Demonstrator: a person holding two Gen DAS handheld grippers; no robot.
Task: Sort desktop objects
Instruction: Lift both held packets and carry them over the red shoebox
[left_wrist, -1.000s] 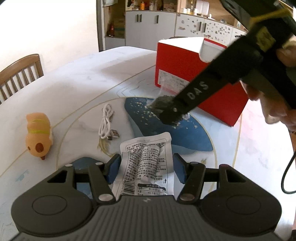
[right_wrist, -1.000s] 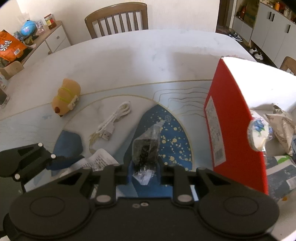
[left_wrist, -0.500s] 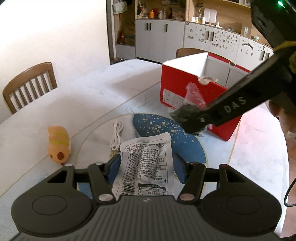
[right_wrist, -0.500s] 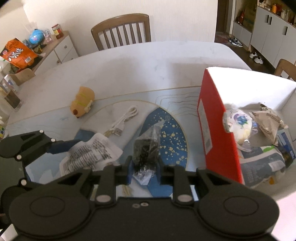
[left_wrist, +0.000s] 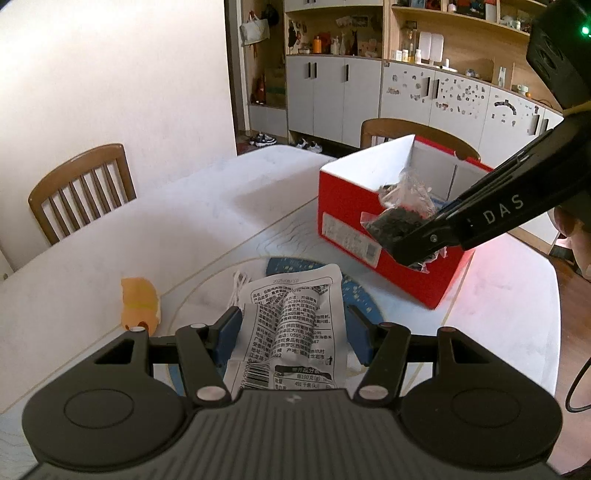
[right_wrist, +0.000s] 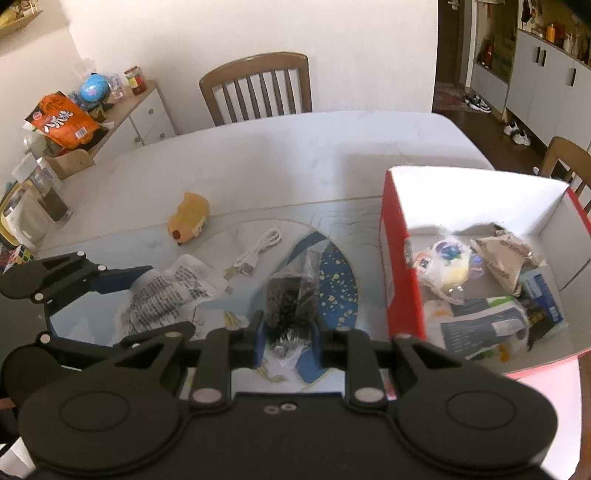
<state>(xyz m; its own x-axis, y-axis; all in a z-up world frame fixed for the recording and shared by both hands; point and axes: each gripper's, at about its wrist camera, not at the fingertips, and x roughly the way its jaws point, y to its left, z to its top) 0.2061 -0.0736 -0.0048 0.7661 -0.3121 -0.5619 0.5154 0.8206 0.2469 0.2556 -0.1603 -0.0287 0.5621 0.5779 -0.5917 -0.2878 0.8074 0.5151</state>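
My left gripper (left_wrist: 291, 338) is shut on a white printed snack packet (left_wrist: 295, 332) and holds it above the table; both show in the right wrist view (right_wrist: 166, 291). My right gripper (right_wrist: 288, 332) is shut on a clear bag of dark bits (right_wrist: 291, 299), raised beside the near wall of the red box (right_wrist: 400, 266). In the left wrist view the bag (left_wrist: 400, 218) hangs in front of the red box (left_wrist: 354, 206) near its rim. The box holds several packets.
An orange plush toy (right_wrist: 188, 218) and a white USB cable (right_wrist: 258, 251) lie on the table's blue-patterned mat (right_wrist: 338, 280). Wooden chairs (right_wrist: 258, 85) stand around the table. A side cabinet with snacks and jars (right_wrist: 74, 122) is at far left.
Both grippers have risen with their packets. The right gripper has carried the dark bag up and toward the red box, whose inside now shows.
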